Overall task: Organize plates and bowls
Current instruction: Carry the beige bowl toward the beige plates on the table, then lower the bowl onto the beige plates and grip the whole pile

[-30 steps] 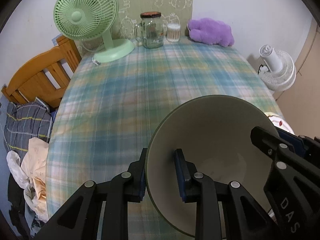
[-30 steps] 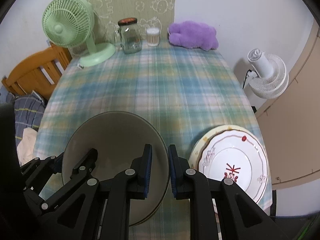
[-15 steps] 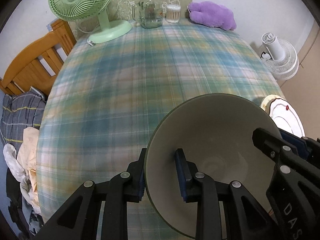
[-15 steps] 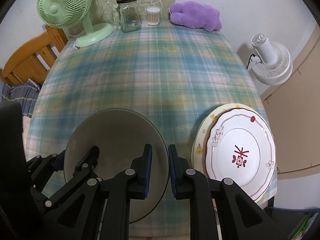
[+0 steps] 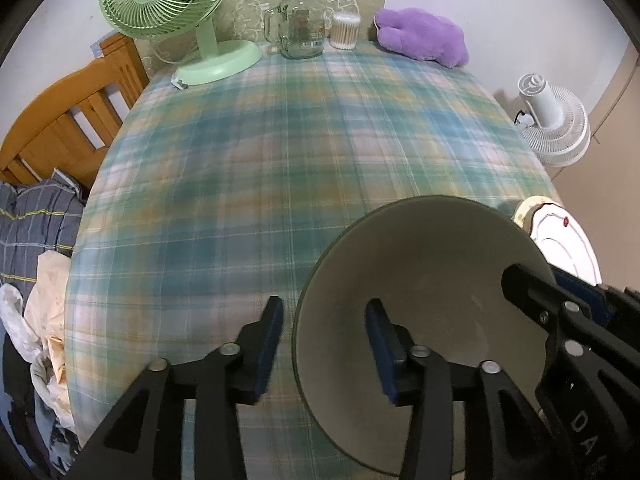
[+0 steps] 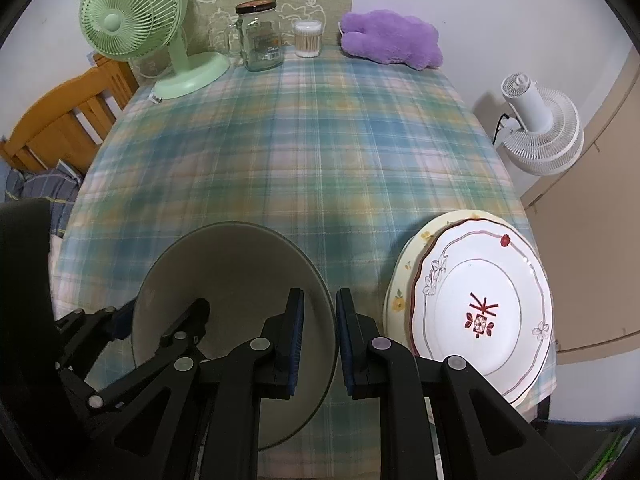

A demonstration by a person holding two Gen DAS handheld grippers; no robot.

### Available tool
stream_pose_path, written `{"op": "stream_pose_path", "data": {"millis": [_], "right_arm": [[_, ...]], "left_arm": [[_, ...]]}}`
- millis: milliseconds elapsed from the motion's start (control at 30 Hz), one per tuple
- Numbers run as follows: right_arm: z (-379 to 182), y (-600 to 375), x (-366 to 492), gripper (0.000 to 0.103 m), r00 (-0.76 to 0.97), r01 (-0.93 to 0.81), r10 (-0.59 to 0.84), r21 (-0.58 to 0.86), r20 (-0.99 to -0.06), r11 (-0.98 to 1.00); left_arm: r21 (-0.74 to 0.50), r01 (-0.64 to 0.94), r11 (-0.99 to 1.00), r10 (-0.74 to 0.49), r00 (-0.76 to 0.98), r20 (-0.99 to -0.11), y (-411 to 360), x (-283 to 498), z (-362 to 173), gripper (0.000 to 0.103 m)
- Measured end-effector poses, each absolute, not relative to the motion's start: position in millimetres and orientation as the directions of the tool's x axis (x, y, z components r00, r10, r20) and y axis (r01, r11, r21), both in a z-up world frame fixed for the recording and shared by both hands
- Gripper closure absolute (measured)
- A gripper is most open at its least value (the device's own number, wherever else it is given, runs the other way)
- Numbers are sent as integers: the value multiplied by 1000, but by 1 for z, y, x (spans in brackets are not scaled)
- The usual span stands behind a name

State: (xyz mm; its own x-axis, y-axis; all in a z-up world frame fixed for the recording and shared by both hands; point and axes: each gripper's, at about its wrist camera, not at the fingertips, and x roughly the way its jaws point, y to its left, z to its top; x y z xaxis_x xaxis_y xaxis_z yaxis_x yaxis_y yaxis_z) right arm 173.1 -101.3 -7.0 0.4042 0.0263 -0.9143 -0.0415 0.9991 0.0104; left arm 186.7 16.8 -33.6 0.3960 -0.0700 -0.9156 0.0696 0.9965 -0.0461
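Note:
A grey-green bowl (image 5: 424, 292) is held between the two grippers near the front of the plaid table. My left gripper (image 5: 324, 344) is open, its jaws wide on either side of the bowl's left rim without pressing it. My right gripper (image 6: 319, 340) is shut on the bowl's (image 6: 232, 280) right rim. A white plate with a red pattern (image 6: 480, 304) lies on a cream flowered plate (image 6: 400, 280) at the front right of the table; the stack's edge also shows in the left wrist view (image 5: 560, 236).
At the back of the table (image 6: 304, 152) stand a green desk fan (image 6: 140, 28), a glass jar mug (image 6: 260, 36), a cotton swab tub (image 6: 308, 38) and a purple plush (image 6: 388, 38). A wooden chair (image 6: 60, 120) is at the left, a white floor fan (image 6: 536, 128) at the right.
My left gripper has opened and let go of the bowl's rim. The right gripper still holds the bowl. Both views have shifted a little over the table.

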Motion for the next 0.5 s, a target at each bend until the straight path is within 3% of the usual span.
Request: {"op": "stream_pose_path", "data": {"millis": [67,100,200,500], "right_arm": [[-6,-104,171,76,396,-42,45,31,-917,999],[-5,-105,170,60,395,-38,46,33,-918,999],[-2,-110,167,32,416,-17,38,34,-908,999],[-29,-125,180,31,357,-20,128,130,-925,991]], "left_arm": [[-49,81,996,-77,400,-913,17,185,-31,41],[-49,91,995,-82,405,-910,16,184,-30,40],[-38,114,993,-83,412,-907,12,181,-30,30],[-53,132,990,-101,386,-917,-1,183,-39,21]]}}
